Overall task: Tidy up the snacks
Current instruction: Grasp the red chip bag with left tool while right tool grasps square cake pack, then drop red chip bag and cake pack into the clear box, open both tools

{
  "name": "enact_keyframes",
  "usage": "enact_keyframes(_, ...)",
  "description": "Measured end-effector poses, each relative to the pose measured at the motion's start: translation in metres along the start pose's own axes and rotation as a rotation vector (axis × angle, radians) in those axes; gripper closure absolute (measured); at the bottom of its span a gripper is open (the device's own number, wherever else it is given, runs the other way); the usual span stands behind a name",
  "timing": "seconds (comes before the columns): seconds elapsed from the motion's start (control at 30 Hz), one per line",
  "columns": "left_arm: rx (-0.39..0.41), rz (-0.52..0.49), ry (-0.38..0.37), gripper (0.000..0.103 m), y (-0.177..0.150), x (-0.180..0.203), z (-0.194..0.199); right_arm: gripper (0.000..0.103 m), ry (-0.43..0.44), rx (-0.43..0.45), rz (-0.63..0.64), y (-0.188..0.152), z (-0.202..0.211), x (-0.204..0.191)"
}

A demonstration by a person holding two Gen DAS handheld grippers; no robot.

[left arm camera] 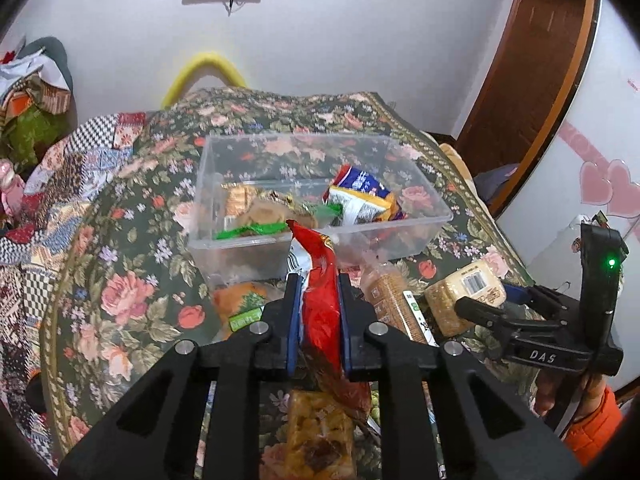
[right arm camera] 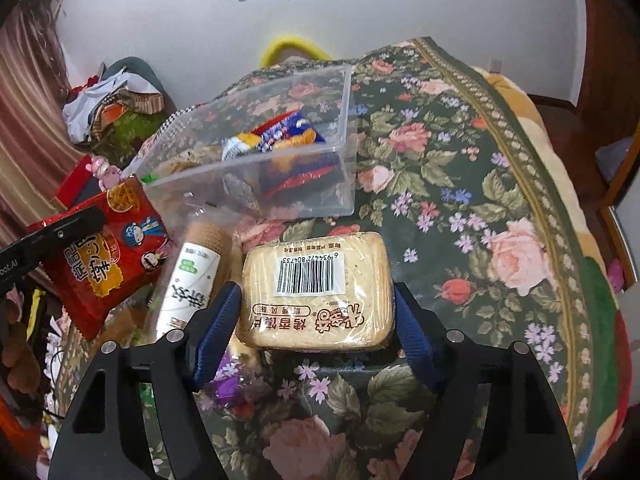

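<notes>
Two grippers at work: left gripper [left arm camera: 319, 296], lower centre, clamped on a red snack packet [left arm camera: 320, 280] before the clear box [left arm camera: 224, 240]; right gripper [right arm camera: 316, 316], part open, straddles the barcoded cracker pack [right arm camera: 316, 292] on the floral table [right arm camera: 460, 160], contact uncertain.

1. The clear bin [left arm camera: 320, 200] sat on the table [right arm camera: 460, 160], holding a snack bag [left arm camera: 362, 196].
2. Before it, a biscuit sleeve [right arm camera: 200, 264] lay left of the rusk pack [right arm camera: 316, 292].

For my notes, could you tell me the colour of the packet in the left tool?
Red packet, clearest in the right wrist view.
</notes>
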State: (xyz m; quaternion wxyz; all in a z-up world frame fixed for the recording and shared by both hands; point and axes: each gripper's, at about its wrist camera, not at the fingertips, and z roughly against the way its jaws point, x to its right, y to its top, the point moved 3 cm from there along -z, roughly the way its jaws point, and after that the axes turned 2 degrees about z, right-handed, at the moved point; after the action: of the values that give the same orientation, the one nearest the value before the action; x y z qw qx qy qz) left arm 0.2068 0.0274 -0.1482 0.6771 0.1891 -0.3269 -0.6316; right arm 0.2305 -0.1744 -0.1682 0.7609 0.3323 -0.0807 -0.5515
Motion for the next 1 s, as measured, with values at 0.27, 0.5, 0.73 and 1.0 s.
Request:
enact_keyframes(0.27,0.073,-0.036,0.004,0.087,0.015,0.003,0.029,0.03,-0.006,0.071,0.026,0.018,0.023,-0.01)
enact_keyframes(0.5,0.141,-0.064,0.022,0.087,0.042,0.005,0.04,0.03,-0.002,0.122,0.055,0.044,0.03,-0.023)
enact_keyframes(0.73,0.195,-0.075,0.031,0.087,0.074,0.006,0.034,0.03,0.0,0.176,0.076,0.074,0.03,-0.033)
enact_keyframes(1.0,0.204,-0.077,0.049,0.087,0.096,-0.003,0.009,0.03,0.009,0.195,0.094,0.103,0.015,-0.045)
